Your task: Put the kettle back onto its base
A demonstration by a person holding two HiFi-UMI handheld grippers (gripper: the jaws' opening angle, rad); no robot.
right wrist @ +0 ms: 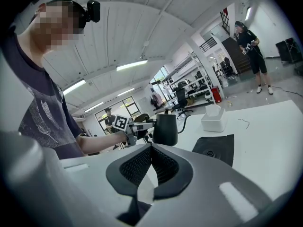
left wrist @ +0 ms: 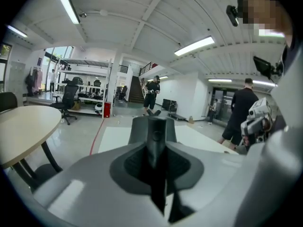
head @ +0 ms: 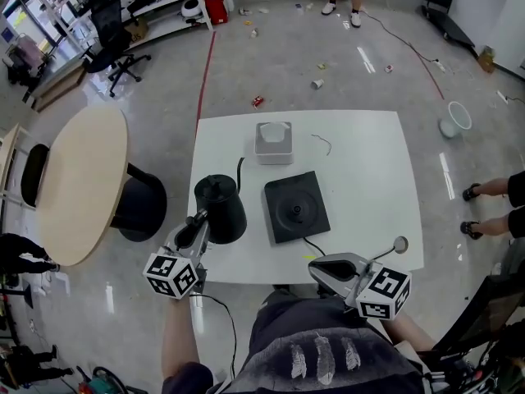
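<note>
Your left gripper (head: 199,223) clamps the kettle (head: 223,212) near the table's (head: 361,154) left edge; your right gripper (head: 317,266) is closed, empty. Centre it level over the base (head: 297,208).

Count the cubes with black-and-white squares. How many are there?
2. One cube rides on the left gripper, which holds the kettle by its handle; the other cube sits on the right gripper at the front edge of the table. None looks hidden.

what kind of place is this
Likely an open lab or workshop hall: shelving racks along the wall, a rolling office chair, and a red tape line across the glossy floor.
</note>
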